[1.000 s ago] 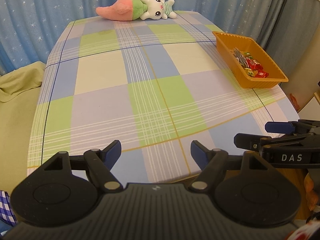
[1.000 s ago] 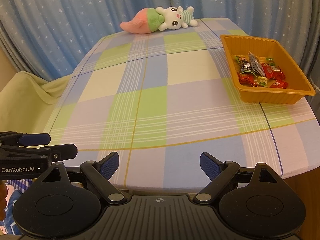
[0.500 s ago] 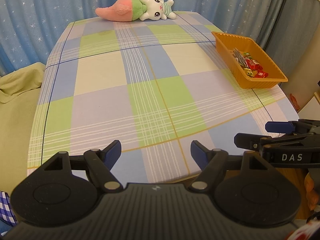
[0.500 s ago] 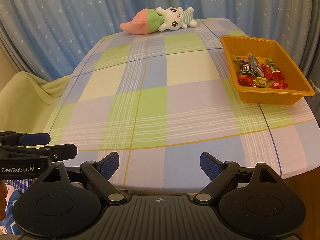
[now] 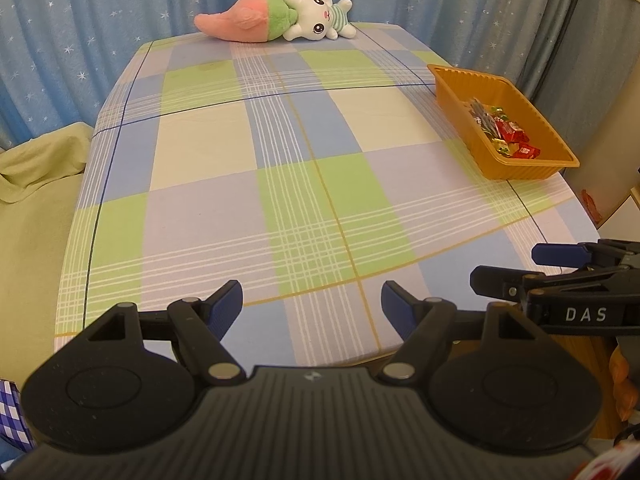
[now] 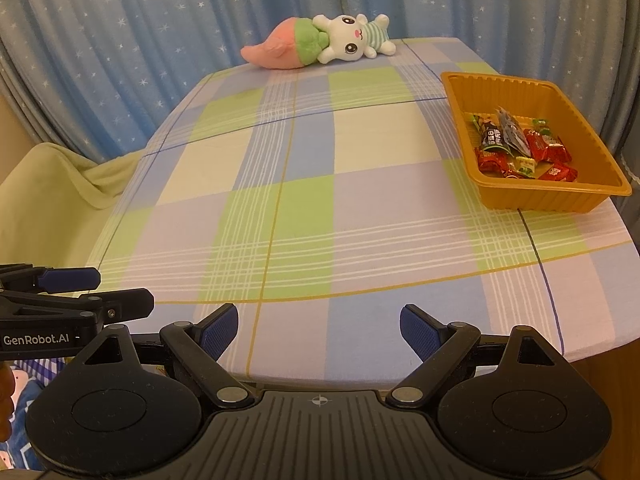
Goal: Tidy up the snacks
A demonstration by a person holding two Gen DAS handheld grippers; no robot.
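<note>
- snacks (image 6: 520,148): small wrapped pieces, red, green and dark wrappers, piled loose in the near half of the orange tray (image 6: 592,196). None visible on the cloth outside it.
- handling, judged: light, crinkly film wrappers, probably slippery and springy; contents may crush if squeezed hard. Best hold looks like a twisted or flat wrapper end, or across the short side of one piece. They overlap, so picking one may drag a neighbour.
- tray: thin ribbed plastic, likely flexes; sits near the right edge of the table (image 5: 280,184), far half bare. In the left view the tray (image 5: 452,92) is far right, snacks (image 5: 504,136) only partly readable.
- right gripper (image 6: 319,330): jaws spread wide, nothing between them, over the near table edge, well apart from the tray.
- left gripper (image 5: 312,306): jaws also apart, holding nothing, over the near edge, further from the tray. Each gripper shows side-on in the other's view.
- task looks mostly done or paused: can't tell if more snacks lie out of frame.
- table: plaid cloth, blue/green/cream.
- plush toy (image 6: 320,42): bunny with carrot, lying at far edge, not involved.
- starry blue curtain (image 6: 140,40) behind; green fabric (image 5: 36,168) left of table.
</note>
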